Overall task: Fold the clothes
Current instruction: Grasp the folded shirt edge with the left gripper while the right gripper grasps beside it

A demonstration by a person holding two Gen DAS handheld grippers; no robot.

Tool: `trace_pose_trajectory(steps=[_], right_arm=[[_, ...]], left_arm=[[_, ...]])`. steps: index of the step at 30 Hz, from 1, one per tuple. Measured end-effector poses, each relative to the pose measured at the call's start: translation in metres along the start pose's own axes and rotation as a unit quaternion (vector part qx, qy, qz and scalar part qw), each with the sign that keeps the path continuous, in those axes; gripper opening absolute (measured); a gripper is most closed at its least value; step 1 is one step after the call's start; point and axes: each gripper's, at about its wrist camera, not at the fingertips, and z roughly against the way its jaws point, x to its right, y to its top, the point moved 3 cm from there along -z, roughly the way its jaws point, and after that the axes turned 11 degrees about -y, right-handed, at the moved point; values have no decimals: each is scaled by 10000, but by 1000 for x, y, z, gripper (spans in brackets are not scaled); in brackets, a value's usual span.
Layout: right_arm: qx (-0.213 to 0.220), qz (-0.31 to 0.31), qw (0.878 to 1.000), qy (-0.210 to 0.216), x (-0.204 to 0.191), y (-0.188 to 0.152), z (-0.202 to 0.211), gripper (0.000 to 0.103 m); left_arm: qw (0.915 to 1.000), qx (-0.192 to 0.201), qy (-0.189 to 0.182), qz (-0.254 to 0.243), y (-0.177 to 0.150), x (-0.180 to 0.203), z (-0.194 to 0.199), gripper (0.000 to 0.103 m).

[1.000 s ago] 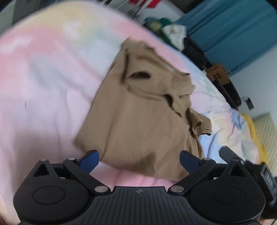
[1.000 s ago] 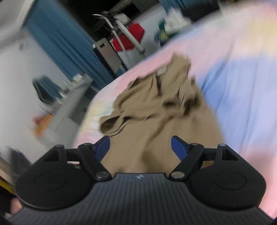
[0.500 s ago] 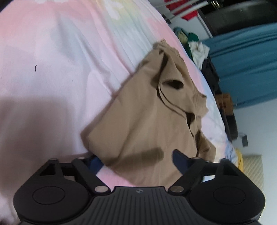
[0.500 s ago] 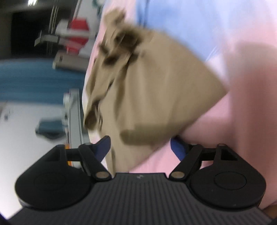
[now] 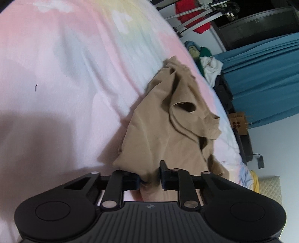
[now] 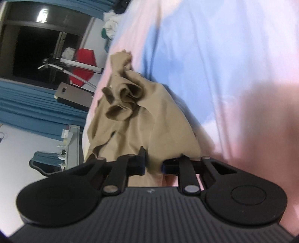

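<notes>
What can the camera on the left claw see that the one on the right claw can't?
Only the left view shows the cardboard box and a quilted cream cushion. Only the right view shows a grey desk and a chair. Both show the tan shirt on the pastel bedsheet, blue curtains, a red garment, and a claw shut on the shirt: left claw, right claw.

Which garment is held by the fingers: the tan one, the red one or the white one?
The tan shirt, lying on the bedsheet. Both grippers are shut on its near edge, while the red garment and white garment are beyond the bed.
</notes>
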Motion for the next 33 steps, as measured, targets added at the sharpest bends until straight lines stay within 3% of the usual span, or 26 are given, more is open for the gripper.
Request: trace_pose_trajectory(steps=[6, 13, 19, 25, 29, 33], right_arm=[[314, 181, 9986, 381, -16, 11, 31, 12], [629, 497, 9935, 802, -54, 9, 89, 11], [672, 646, 9913, 924, -44, -13, 144, 11], [578, 601, 9919, 956, -24, -54, 190, 11], [587, 487, 9924, 962, -24, -55, 194, 11], [581, 338, 9934, 926, -30, -46, 183, 11]], left_arm=[[9990, 156, -330, -271, 11, 28, 21, 8], [9955, 417, -565, -635, 16, 82, 77, 7], [9946, 307, -698, -709, -21, 92, 135, 7], [9934, 319, -986, -482, -62, 82, 193, 7], [9937, 353, -1014, -307, -67, 82, 201, 7], [9941, 363, -1003, -175, -52, 88, 183, 7]])
